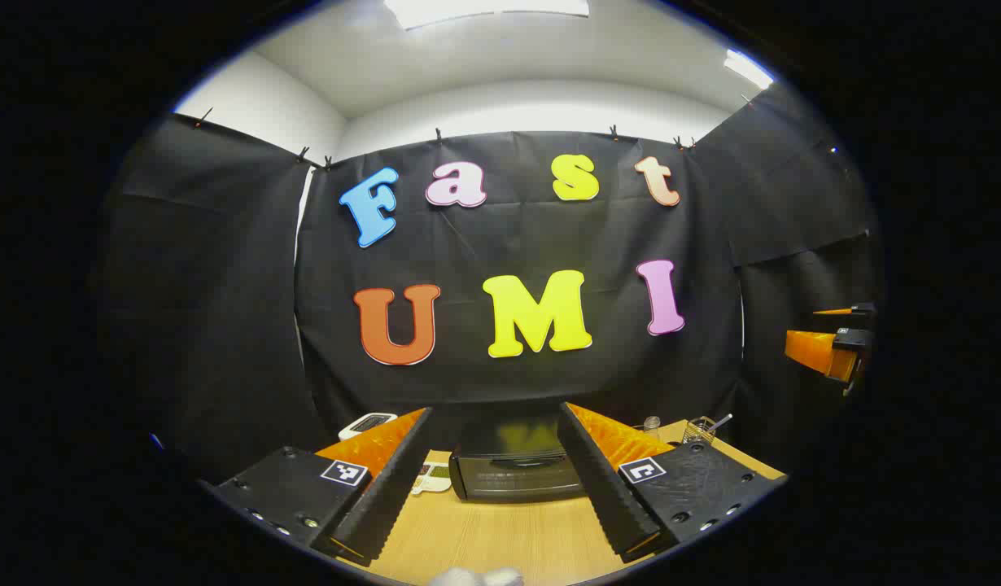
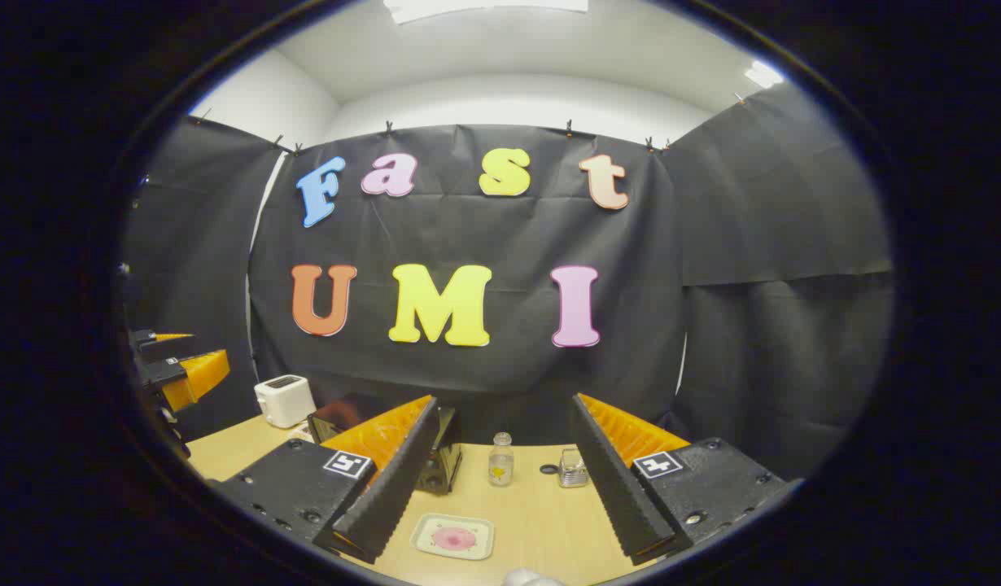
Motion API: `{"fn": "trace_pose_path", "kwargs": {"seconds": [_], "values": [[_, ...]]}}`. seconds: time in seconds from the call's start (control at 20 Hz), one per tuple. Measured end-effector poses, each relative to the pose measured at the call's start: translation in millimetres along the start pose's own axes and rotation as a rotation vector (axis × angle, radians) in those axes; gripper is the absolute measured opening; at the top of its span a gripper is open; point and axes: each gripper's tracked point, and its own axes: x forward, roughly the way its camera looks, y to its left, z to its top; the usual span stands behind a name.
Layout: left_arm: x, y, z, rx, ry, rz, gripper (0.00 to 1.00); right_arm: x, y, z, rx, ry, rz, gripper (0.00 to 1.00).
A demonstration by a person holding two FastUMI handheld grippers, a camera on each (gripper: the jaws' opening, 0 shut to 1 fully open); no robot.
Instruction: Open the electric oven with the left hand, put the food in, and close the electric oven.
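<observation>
Oven [image 1: 513, 468] sits shut at the back of the tabletop [image 1: 500, 537], straight ahead between my left claw's [image 1: 494, 488] spread fingers. My right claw [image 2: 500, 488] is also wide open, empty, above a small plate of food [image 2: 453, 537], near a little bottle [image 2: 500, 460].

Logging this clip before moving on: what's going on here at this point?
Nothing is handled yet. Both grippers hang open above the wooden table. The left gripper faces the electric oven, whose door looks closed. The right gripper points over a small plate of food, near a little bottle and a white toaster.
</observation>
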Motion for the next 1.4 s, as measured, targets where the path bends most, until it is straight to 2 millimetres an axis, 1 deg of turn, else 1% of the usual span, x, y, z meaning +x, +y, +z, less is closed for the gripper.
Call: {"fn": "trace_pose_path", "kwargs": {"seconds": [0.15, 0.35, 0.6, 0.7, 0.85, 1.05, 1.15, 1.25, 1.4], "values": [[6.3, 3.3, -2.2, -0.008, -0.002, 0.003, 0.96, 1.1, -0.9, -1.3, 0.002, 0.013, -0.013, 1.0], [15.8, 1.6, -5.8, -0.008, 0.001, -0.015, 0.96, 1.9, -3.9, -4.9, -0.004, 0.035, -0.019, 1.0], [29.4, -1.3, -6.2, -0.015, -0.004, -0.029, 0.96, -1.4, -3.4, -0.9, -0.02, 0.027, -0.031, 1.0], [37.7, -3.6, -10.5, -0.013, -0.007, -0.036, 0.96, -1.6, -3.5, 0.2, -0.019, 0.03, -0.038, 1.0], [61.3, -9.8, -24.7, -0.019, -0.002, -0.053, 0.96, -1.2, -7.6, 1.6, -0.023, 0.037, -0.059, 1.0], [106.2, -24.6, -50.8, -0.044, 0.015, -0.077, 0.96, -8.7, -25.7, 7.6, -0.051, 0.042, -0.111, 1.0], [129.8, -32.3, -68.6, -0.029, 0.029, -0.088, 0.96, -13.3, -31.9, 12.5, -0.066, 0.042, -0.14, 1.0], [153.7, -39.7, -91.5, -0.028, 0.054, -0.103, 0.97, -17.0, -37.4, 13.6, -0.078, 0.052, -0.167, 1.0], [187.0, -43.2, -127.6, -0.025, 0.109, -0.112, 0.96, -25.5, -44.1, 10.3, -0.079, 0.08, -0.203, 1.0]]}}
